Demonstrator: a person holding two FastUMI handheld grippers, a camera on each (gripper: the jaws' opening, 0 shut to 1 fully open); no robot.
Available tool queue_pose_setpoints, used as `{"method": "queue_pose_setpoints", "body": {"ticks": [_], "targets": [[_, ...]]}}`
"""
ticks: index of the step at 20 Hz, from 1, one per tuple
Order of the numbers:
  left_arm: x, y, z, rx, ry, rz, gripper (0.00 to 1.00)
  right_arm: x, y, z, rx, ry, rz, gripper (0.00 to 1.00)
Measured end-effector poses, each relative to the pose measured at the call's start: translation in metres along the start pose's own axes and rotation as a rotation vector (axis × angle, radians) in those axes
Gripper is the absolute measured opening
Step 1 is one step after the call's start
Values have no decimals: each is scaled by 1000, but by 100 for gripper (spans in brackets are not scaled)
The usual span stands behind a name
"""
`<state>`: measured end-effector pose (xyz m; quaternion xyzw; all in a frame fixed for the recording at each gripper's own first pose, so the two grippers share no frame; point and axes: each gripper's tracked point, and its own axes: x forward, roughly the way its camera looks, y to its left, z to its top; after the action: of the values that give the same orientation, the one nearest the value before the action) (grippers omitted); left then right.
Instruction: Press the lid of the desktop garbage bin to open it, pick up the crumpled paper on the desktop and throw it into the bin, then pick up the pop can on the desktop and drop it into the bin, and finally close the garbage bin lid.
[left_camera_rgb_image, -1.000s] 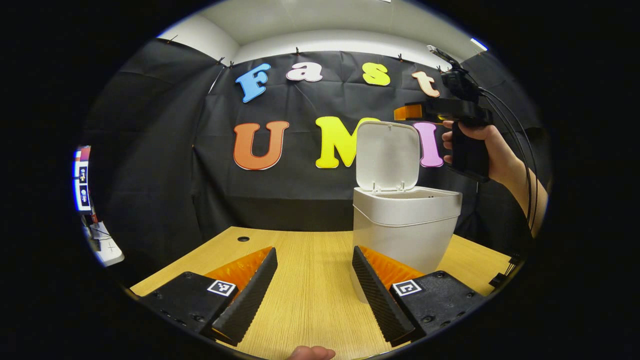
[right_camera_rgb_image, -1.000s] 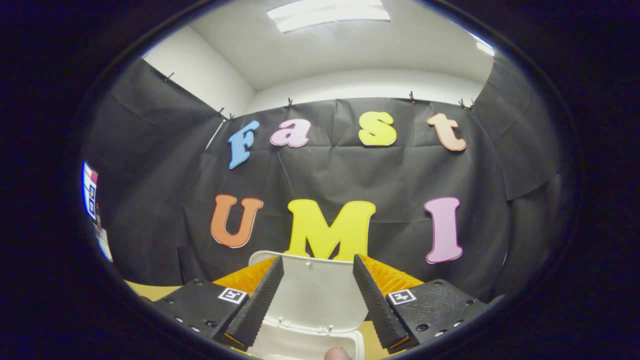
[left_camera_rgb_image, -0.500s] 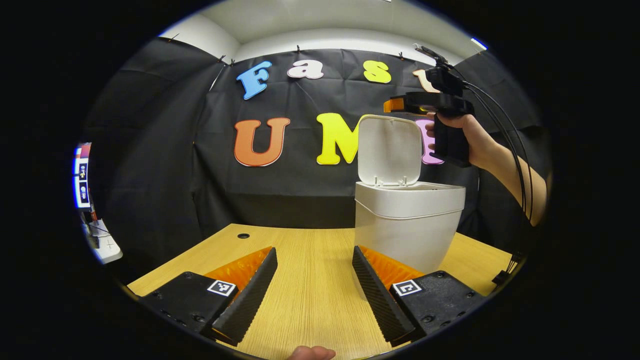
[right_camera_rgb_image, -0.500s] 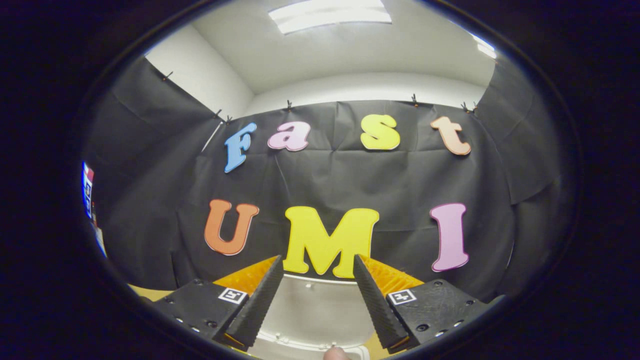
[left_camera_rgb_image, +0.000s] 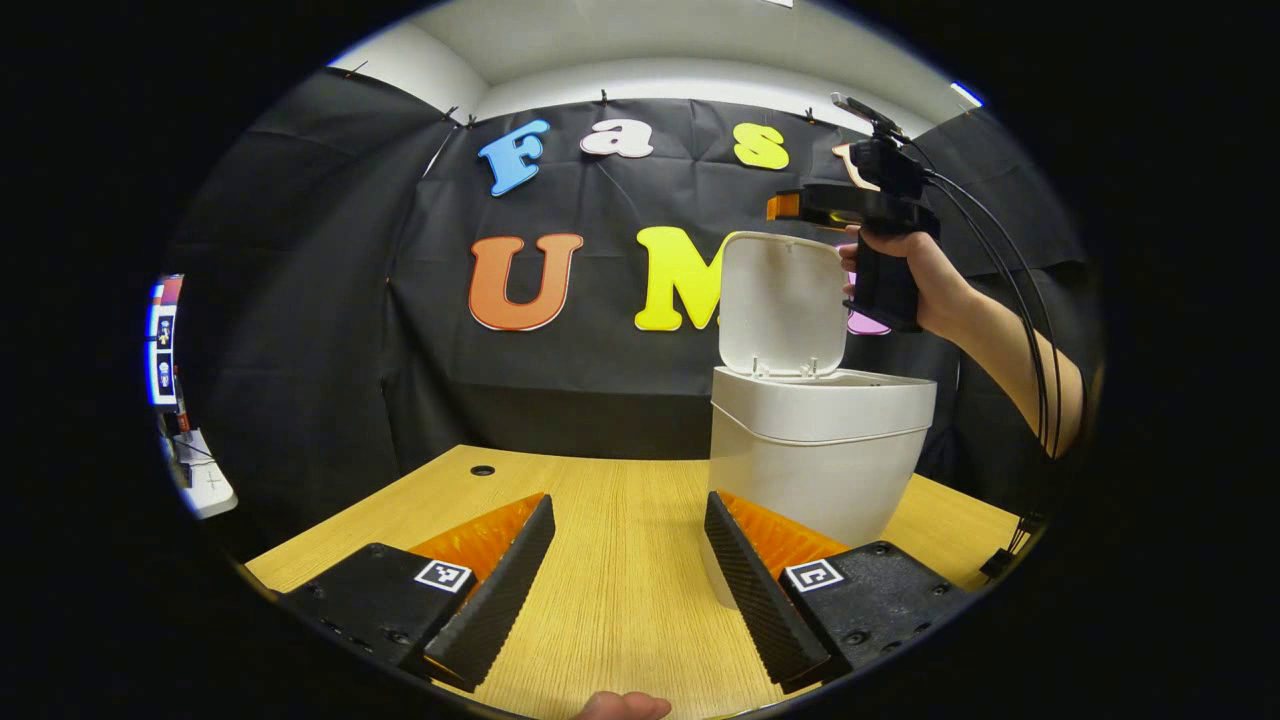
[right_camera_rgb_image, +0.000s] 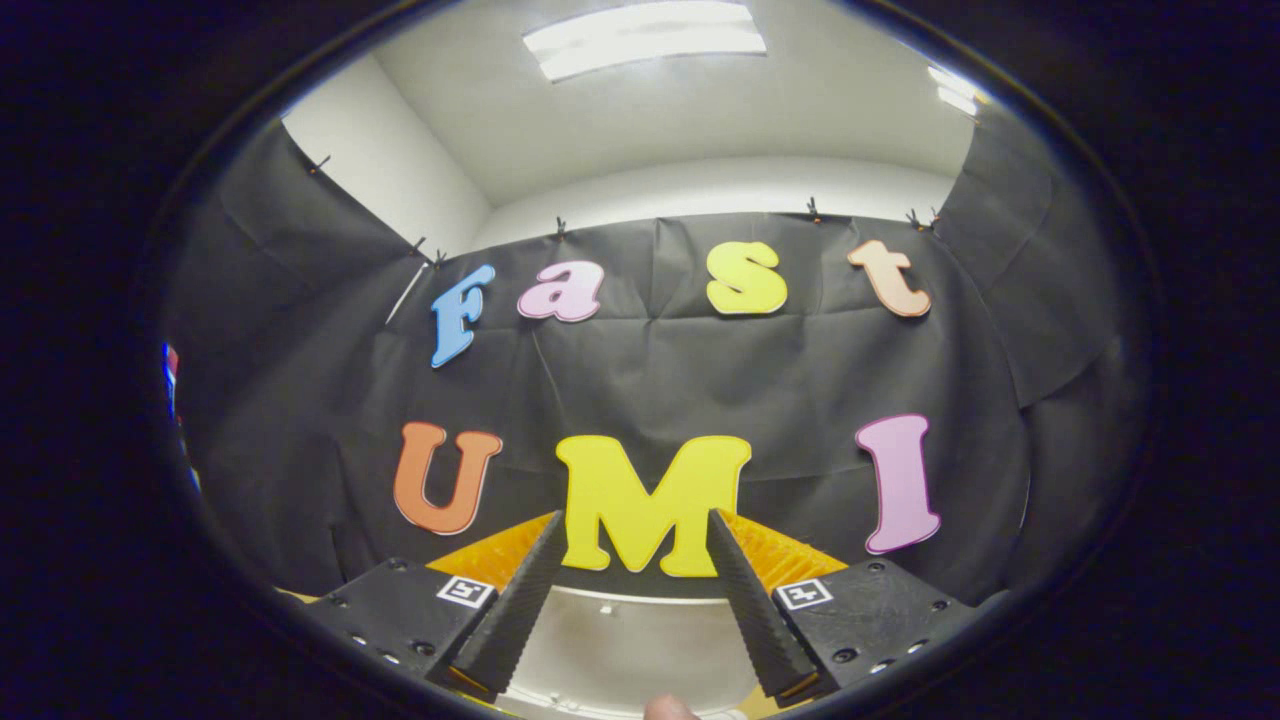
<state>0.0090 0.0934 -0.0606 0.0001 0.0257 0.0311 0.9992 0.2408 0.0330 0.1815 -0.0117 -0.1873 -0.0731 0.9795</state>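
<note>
One white bin (left_camera_rgb_image: 820, 455), one raised lid (left_camera_rgb_image: 782, 305), one wooden desk (left_camera_rgb_image: 620, 560), two grippers (left_camera_rgb_image: 628, 575) (right_camera_rgb_image: 630, 600).

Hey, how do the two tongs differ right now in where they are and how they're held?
The left tongs sit low over the table, beside the bin; the right tongs are held up above the raised lid. The left tongs point across the tabletop toward the wall; the right tongs point over the lid's top edge. Both are open with nothing between their fingers.
</note>
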Motion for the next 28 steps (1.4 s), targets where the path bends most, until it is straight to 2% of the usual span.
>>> {"method": "queue_pose_setpoints", "body": {"ticks": [4,5,9,11,12,15,21,23,24,27,28], "targets": [[-4,2,1,4,6,8,98,2,7,-7,6,20,16,90],[-4,2,2,5,3,7,98,3,7,-8,4,25,16,86],[-5,3,6,7,-4,8,98,5,3,-12,4,42,0,86],[-5,4,4,2,2,11,98,5,2,-13,2,45,-7,90],[-6,3,4,1,2,12,98,4,3,-14,9,51,-6,86],[-9,4,7,8,-7,17,98,3,2,-19,13,77,-15,86],[-12,7,9,12,-8,20,98,0,5,-27,6,115,-8,87],[-10,2,4,1,7,12,98,-2,6,-27,11,128,-8,92],[-12,2,4,-2,7,9,98,-4,6,-27,16,138,-9,87],[-16,-1,7,-3,-3,5,98,-13,7,-27,34,169,-6,88],[-17,-2,7,-5,-6,5,98,-19,7,-27,33,176,-5,92]]}}
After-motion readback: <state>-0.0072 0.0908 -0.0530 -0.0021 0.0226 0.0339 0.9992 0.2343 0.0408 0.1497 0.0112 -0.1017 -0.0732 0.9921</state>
